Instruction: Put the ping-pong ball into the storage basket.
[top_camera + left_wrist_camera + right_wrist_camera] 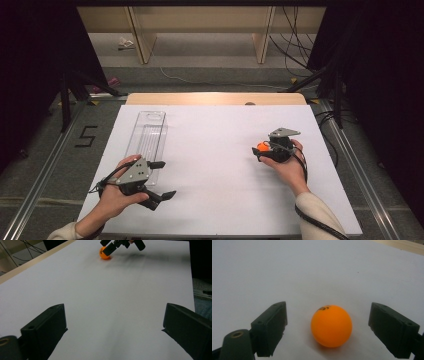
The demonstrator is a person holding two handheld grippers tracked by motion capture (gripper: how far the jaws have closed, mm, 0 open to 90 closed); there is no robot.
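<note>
the right tool (328, 325) is spread wide, its two black jaws standing either side of the ball (331, 325) with clear gaps on both sides, touching nothing. the ball sits on the white tabletop (287, 270), midway between the jaws, a small dark print on its top. in the high view the right tool (264, 151) is on the right half of the tabletop (220, 150), the ball (261, 147) at its tips. the left tool (162, 179) is spread too, holding nothing, low over the near-left part of the tabletop, just beside the near end of a clear tray (147, 135).

the ball looks like a light, hollow, smooth shell: it will roll at a nudge and squirt out of an off-centre pinch. best taken across its widest middle, both jaws meeting it level and together, with gentle pressure, since a hard squeeze could dent it.
</note>
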